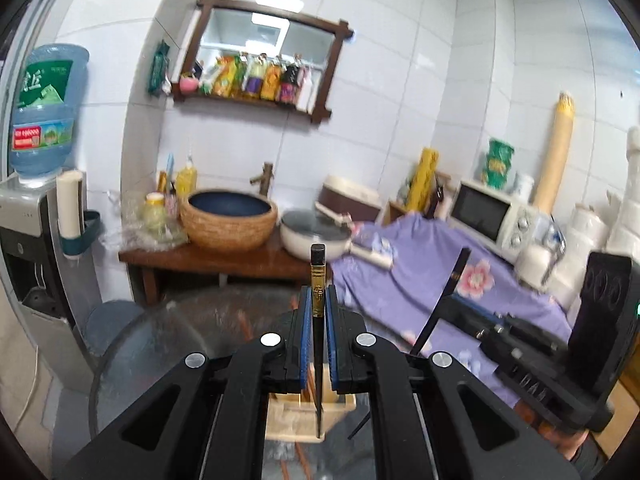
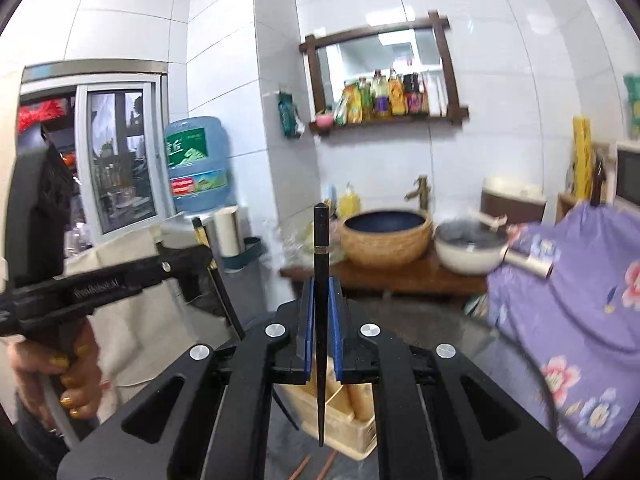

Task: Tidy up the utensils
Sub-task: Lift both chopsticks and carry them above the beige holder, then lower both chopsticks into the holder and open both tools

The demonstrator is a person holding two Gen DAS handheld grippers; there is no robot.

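Your left gripper (image 1: 318,312) has its blue-padded fingers (image 1: 305,320) clamped on a black chopstick (image 1: 318,280) with a gold band near its blunt top end. The stick stands upright, its thin tip pointing down toward a pale wooden utensil box (image 1: 288,420) that sits below the fingers on a round glass table (image 1: 160,340).

Your right gripper (image 2: 320,312) likewise has its blue pads (image 2: 309,320) pressed together on a second black chopstick (image 2: 321,280), held upright with its tip over the same wooden box (image 2: 352,428), which has dividers inside. Brownish chopsticks (image 2: 316,464) lie on the glass beside the box.

From the right view, your left hand (image 2: 60,376), with yellow-painted nails, grips the handle of the other gripper off to the left.

Beyond the table stands a wooden counter (image 1: 208,258) carrying a woven-sided basin (image 1: 229,218) and a white pan (image 1: 314,236). A purple floral cloth (image 1: 420,276) covers the surface to the right, near a white microwave (image 1: 492,216). A water dispenser (image 1: 40,208) with a blue bottle stands at the left, and a wood-framed mirror shelf (image 1: 264,52) of bottles hangs on the tiled wall
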